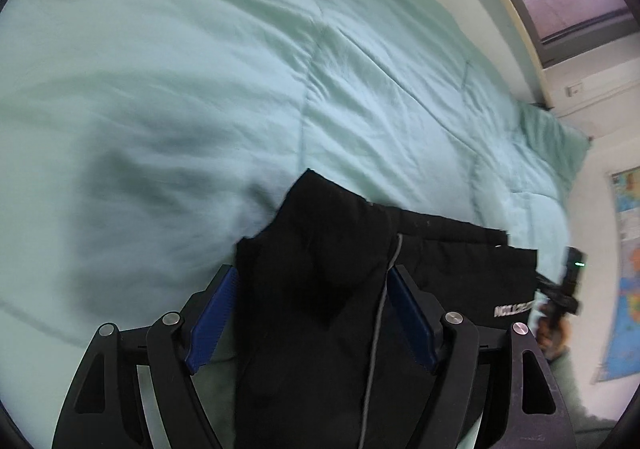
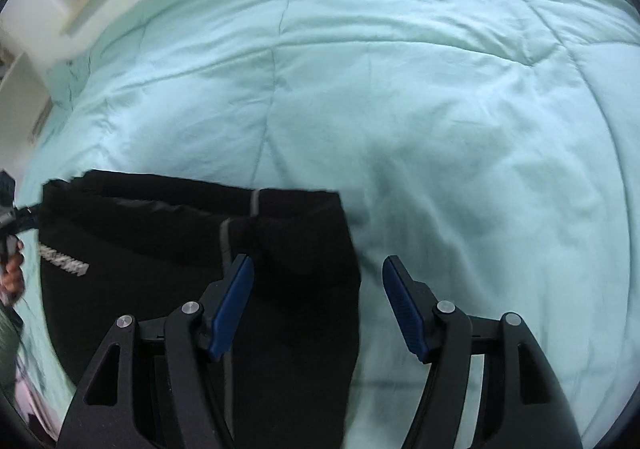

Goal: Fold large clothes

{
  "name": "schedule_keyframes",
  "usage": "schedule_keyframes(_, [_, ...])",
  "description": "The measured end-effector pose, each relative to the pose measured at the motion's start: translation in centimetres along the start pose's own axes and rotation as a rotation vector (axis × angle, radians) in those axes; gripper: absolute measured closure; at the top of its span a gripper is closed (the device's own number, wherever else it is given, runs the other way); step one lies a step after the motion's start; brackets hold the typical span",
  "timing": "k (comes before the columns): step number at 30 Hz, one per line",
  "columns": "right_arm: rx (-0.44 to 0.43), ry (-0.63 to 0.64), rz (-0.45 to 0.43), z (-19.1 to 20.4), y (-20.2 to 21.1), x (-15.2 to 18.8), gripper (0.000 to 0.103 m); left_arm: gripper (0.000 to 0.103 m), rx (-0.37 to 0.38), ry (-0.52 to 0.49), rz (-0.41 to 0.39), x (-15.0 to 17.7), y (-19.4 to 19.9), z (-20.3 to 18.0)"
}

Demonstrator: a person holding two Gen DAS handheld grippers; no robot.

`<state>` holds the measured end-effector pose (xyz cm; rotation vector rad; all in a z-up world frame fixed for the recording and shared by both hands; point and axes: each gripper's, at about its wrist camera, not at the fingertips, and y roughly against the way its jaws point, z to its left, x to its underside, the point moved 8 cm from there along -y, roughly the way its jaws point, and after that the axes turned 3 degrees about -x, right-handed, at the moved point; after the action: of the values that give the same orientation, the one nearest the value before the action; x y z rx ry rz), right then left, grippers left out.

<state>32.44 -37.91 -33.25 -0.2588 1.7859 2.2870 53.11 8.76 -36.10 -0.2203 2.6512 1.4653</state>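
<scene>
Already, some folding seems to be done, as far as one can judge.

Garment: a black garment (image 1: 320, 289) lies on the pale green quilt (image 1: 200, 69) of a bed. It has a thin grey cord or piping and a small white printed word near one edge; the word is too blurred to read.

Done so far: the cloth shows several layers one upon another with straight edges, so I judge that at least one fold is made. In the right wrist view the garment (image 2: 180, 269) makes a rather neat dark rectangle on the quilt.

Left to do: a pointed flap stands up at the far end of the garment in the left wrist view, and the pile does not look compact yet. I think one or more folds and some smoothing are left, but this is only my judgement.

Left gripper (image 1: 312, 281): its blue pads (image 1: 212, 317) stand apart, one on each side of the garment's near part. The cloth passes between them, yet the pads do not press it, so it is not gripping.

Right gripper (image 2: 318, 273): spread wide and holding nothing. The garment's right edge runs between the two fingers; the left pad (image 2: 232, 305) is over the black cloth, the other pad is over bare quilt beside the garment.

Place of garment: at the near side of the quilt, close under both grippers; the far part of the quilt is bare.

Other: beyond the garment's printed edge, the opposite gripper and a hand appear small in each view.
</scene>
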Motion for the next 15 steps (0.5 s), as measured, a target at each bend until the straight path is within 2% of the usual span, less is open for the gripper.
schedule_keyframes(2, [-0.012, 0.011, 0.021, -0.1, -1.4, -0.3, 0.033, 0.025, 0.008, 0.019, 0.030, -0.2, -1.3, 0.4])
schedule_keyframes(3, [-0.020, 0.017, 0.019, 0.2, -1.8, -0.3, 0.037, 0.026, 0.009, 0.022, 0.023, -0.3, -1.5, 0.3])
schedule_keyframes(4, [-0.030, 0.026, 0.013, 0.5, -2.0, -0.4, 0.064, 0.027, 0.006, 0.024, -0.021, -0.6, -1.2, 0.3])
schedule_keyframes(5, [-0.026, 0.040, 0.007, 0.8, -2.0, -0.3, 0.071, 0.058, 0.004, 0.020, -0.058, -0.7, -0.8, 0.0])
schedule_keyframes(6, [0.007, 0.074, -0.027, 1.3, -1.3, -0.1, 0.082, 0.082, 0.013, -0.001, -0.081, -0.6, -0.3, -0.5])
schedule_keyframes(7, [0.033, 0.092, -0.050, 1.6, -0.7, 0.0, 0.088, 0.089, -0.002, -0.012, -0.107, -0.5, 0.3, -0.8])
schedule_keyframes(9, [0.107, 0.102, -0.126, 1.9, 1.7, 0.3, 0.089, 0.090, -0.031, -0.042, -0.176, -0.2, 1.9, -1.4])
schedule_keyframes(11, [0.127, 0.083, -0.185, 2.2, 4.1, 0.1, 0.090, 0.091, -0.029, -0.045, -0.235, 0.1, 4.2, -2.2])
schedule_keyframes(14, [0.162, 0.103, -0.296, 3.5, 8.5, -1.9, 0.090, 0.091, 0.024, -0.039, -0.335, -0.9, 8.3, -4.1])
schedule_keyframes(15, [0.190, 0.122, -0.324, 4.2, 9.4, -3.0, 0.091, 0.091, 0.012, -0.055, -0.373, -1.7, 9.5, -4.8])
